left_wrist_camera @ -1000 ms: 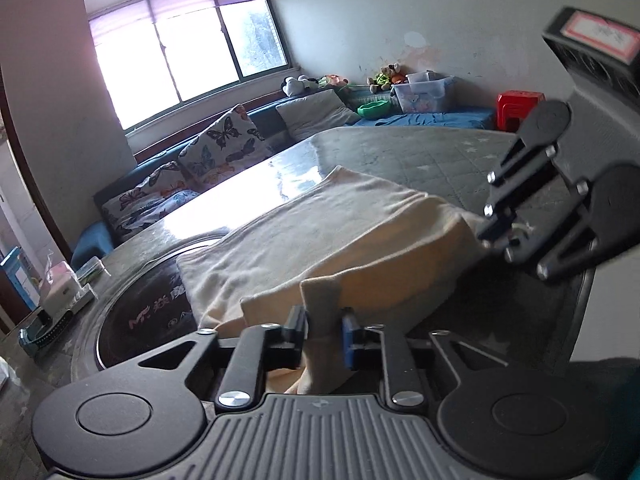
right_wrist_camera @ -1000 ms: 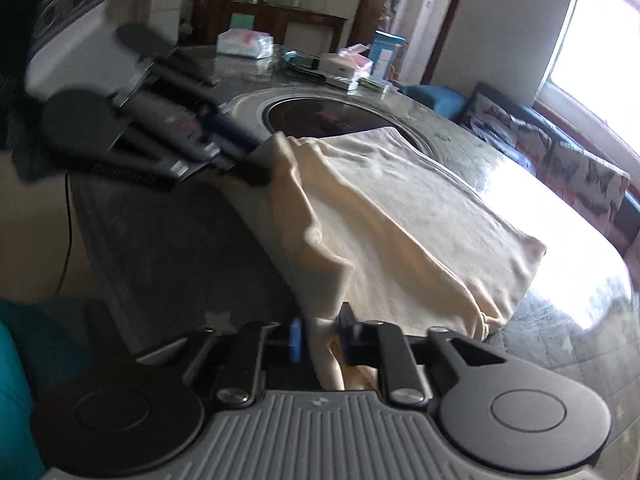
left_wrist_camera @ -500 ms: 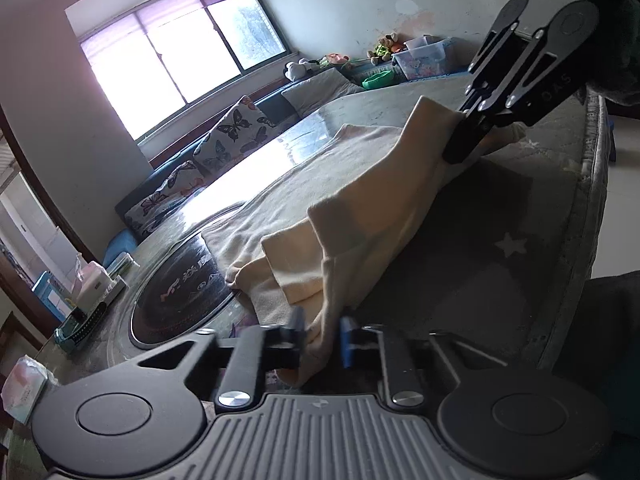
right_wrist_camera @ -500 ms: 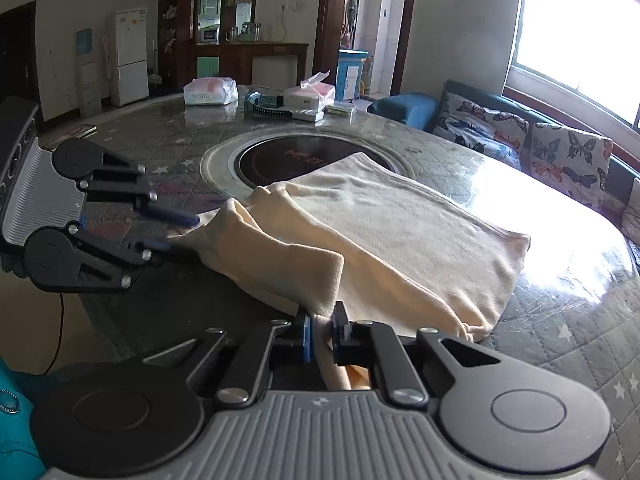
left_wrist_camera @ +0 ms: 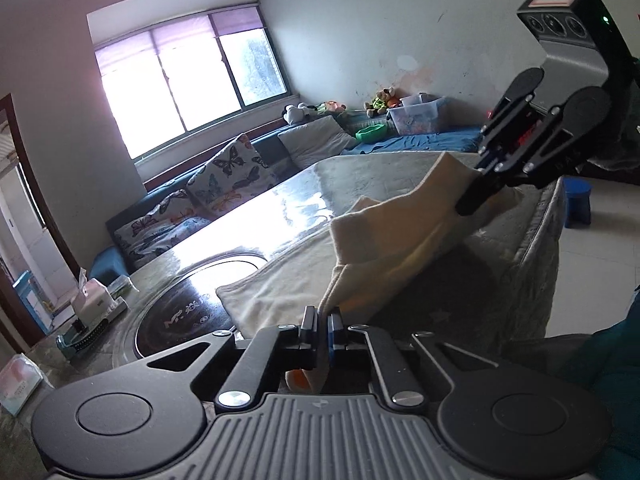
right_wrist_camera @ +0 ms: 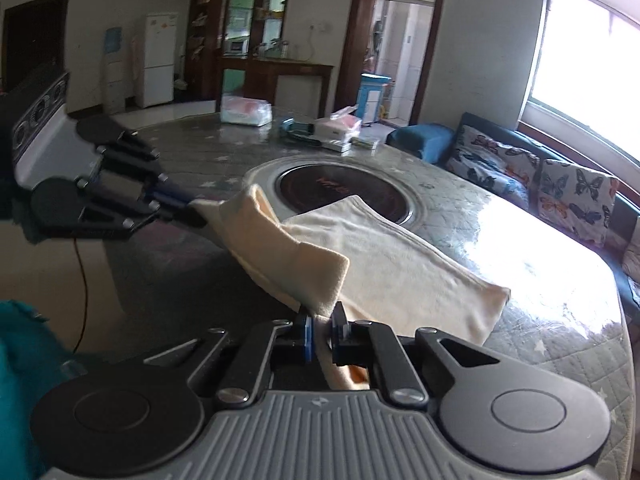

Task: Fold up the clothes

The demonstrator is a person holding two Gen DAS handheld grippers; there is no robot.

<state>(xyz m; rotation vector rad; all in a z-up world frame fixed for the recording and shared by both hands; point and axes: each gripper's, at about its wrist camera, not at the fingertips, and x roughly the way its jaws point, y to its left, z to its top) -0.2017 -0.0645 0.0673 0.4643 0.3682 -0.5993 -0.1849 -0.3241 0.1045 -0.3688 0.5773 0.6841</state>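
A: What did our left tool (left_wrist_camera: pixel 323 322) have hold of?

B: One corner of the cream garment (left_wrist_camera: pixel 280 288), with the jaws pinched tight on the cloth. Our right tool (right_wrist_camera: pixel 321 334) was clamped in the same way on the other corner of that edge.

A: And where did the garment lie?

B: Most of it rested flat on the bench (right_wrist_camera: pixel 520 256), its far end overlapping the rim of the dark round inset plate (right_wrist_camera: pixel 340 190). The edge we held was lifted off the bench and hung stretched between the two tools, folded back on itself toward the plate.

A: What else stood near the plate?

B: Beyond it we saw a tissue box (right_wrist_camera: pixel 338 126) and a clear plastic packet (right_wrist_camera: pixel 246 112). Past the far side of the bench, under the window, ran a sofa with butterfly cushions (left_wrist_camera: pixel 234 170).
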